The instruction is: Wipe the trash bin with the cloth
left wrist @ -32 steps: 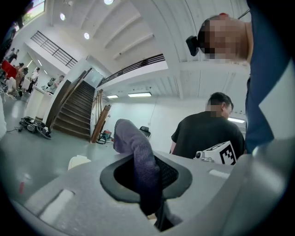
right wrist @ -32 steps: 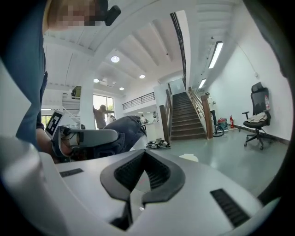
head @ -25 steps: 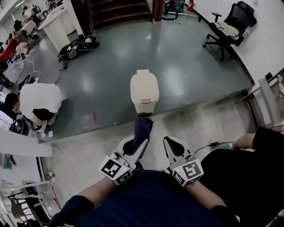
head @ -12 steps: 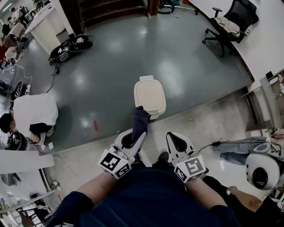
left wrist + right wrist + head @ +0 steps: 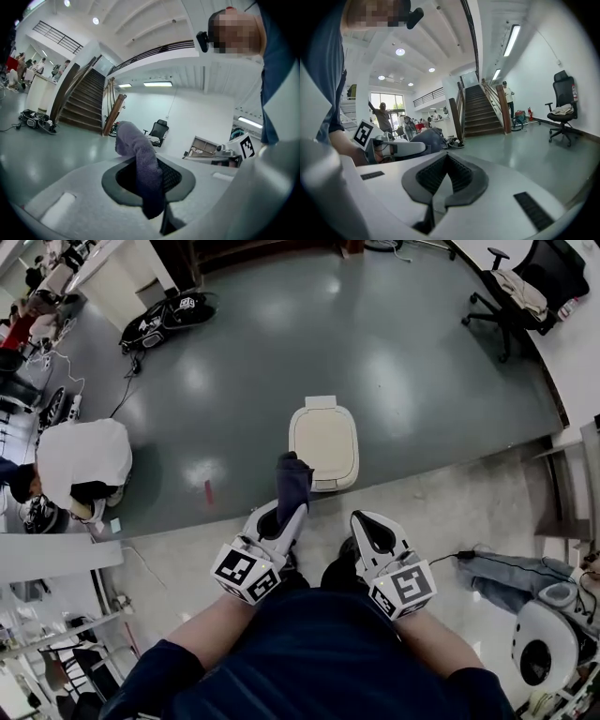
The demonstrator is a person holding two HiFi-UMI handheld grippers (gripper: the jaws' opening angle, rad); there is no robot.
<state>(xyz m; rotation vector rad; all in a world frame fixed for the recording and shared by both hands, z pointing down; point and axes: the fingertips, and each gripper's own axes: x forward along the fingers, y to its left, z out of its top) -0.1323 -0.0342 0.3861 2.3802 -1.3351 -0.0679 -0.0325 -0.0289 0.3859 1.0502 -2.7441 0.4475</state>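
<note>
A cream trash bin (image 5: 324, 442) with a closed lid stands on the grey floor ahead of me. My left gripper (image 5: 281, 517) is shut on a dark purple-blue cloth (image 5: 292, 480), which sticks up past the jaws just left of the bin's near corner. In the left gripper view the cloth (image 5: 140, 164) is pinched between the closed jaws of the left gripper (image 5: 150, 206). My right gripper (image 5: 367, 532) is held a little right of it, below the bin, shut with nothing in it. The right gripper (image 5: 440, 192) view also shows the cloth (image 5: 426, 139).
A crouching person in a white top (image 5: 80, 460) is at the left. A black office chair (image 5: 525, 292) stands at the back right, bags (image 5: 169, 315) lie at the back left, a staircase (image 5: 480, 110) is further off. A cable and white device (image 5: 548, 634) lie at the right.
The view has shifted closer to the bin, which now sits nearer both grippers. The cloth stays clamped in the left gripper. The person seated at the right has left the view.
</note>
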